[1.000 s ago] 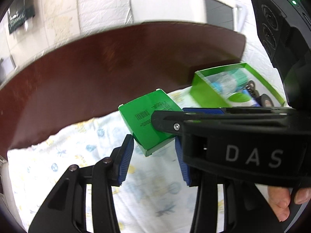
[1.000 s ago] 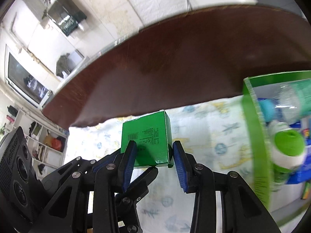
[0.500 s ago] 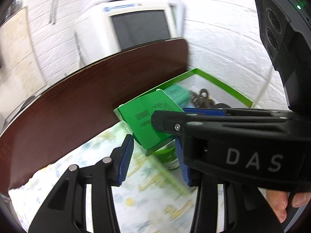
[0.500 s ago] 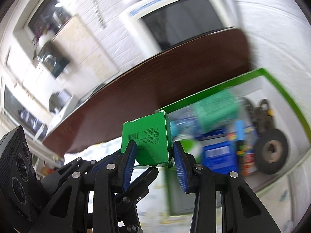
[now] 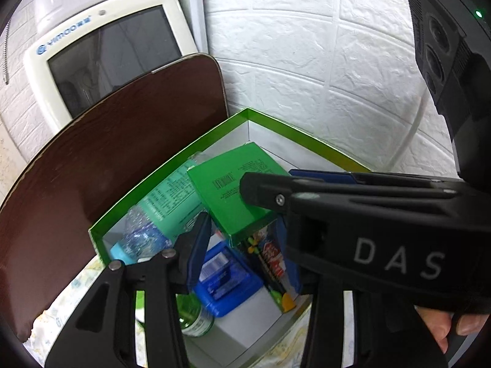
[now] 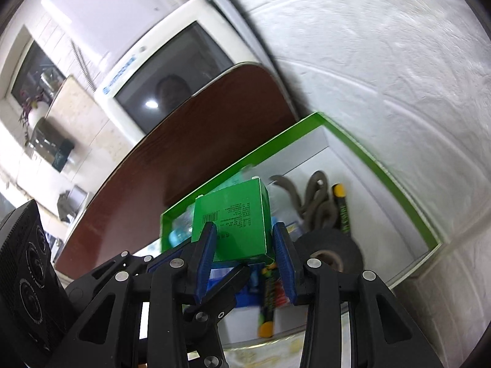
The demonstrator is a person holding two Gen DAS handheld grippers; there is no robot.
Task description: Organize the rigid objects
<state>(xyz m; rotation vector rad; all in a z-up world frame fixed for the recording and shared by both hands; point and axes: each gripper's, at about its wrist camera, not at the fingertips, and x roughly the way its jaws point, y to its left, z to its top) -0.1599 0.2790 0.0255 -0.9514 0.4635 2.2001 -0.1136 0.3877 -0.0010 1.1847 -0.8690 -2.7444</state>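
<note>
Green box (image 6: 234, 220) is pinched between the blue pads of my right tongs (image 6: 244, 250), hanging over the green-rimmed bin (image 6: 396, 181). Left tongs (image 5: 242, 245) are spread, nothing in them, just beside the box. Bin's crowded: bottle (image 5: 144, 236), blue case (image 5: 222, 279), tape roll (image 6: 333, 250). I'd lower it flat into a free gap, then let go low so it doesn't tip.

White embossed brick wall (image 5: 322, 61) behind a cream-framed monitor (image 5: 107, 52) and dark wooden board (image 5: 107, 159)
</note>
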